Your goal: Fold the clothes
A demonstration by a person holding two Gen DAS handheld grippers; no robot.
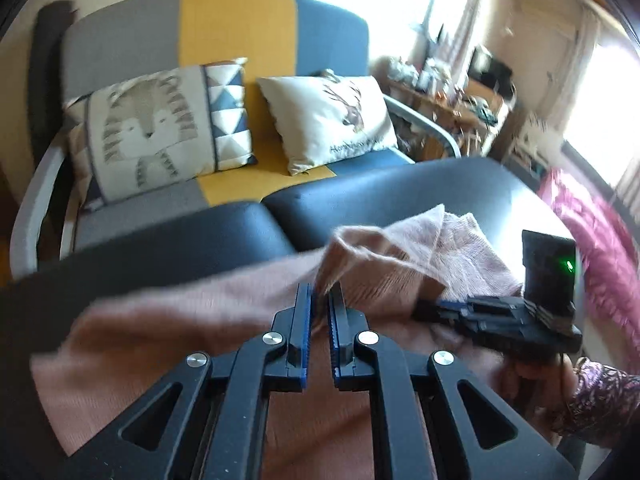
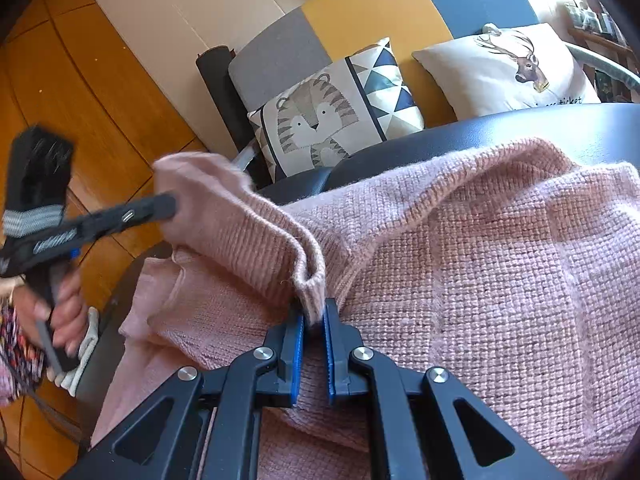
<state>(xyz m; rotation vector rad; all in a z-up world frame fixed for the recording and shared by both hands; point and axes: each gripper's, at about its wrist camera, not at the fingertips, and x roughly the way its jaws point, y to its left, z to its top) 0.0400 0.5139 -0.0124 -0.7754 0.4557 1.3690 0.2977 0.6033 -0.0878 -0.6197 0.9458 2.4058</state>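
We've got a pink knit sweater (image 2: 480, 260) spread over the black padded surface (image 1: 420, 188), covering most of its near part; the far edge of the surface stays bare, next to the sofa.

Left gripper (image 1: 320, 296): jaws nearly together, clamped on a fold of the sweater's fabric, which rises out from btwn the blue pads. In the right wrist view the same gripper (image 2: 170, 206) sits at the left edge of the surface, its tip buried in a lifted bunch of the knit, w/ a person's hand (image 2: 60, 308) on the handle. That view is blurred there.

Right gripper (image 2: 314, 312): jaws clenched on the ribbed hem of the sweater, a strip of ribbing pinched upright btwn the pads. The ribbed band runs from this grip up and left to the bunch at the left gripper, raised off the rest of the garment. In the left wrist view the right gripper (image 1: 424, 306) lies low on the fabric toward the right edge, a patterned sleeve (image 1: 600, 404) behind it.

Beyond the far edge: a grey, yellow and blue sofa (image 1: 236, 28) w/ a tiger cushion (image 2: 320, 116) and a deer cushion (image 2: 508, 68). Wooden floor (image 2: 80, 80) at left.
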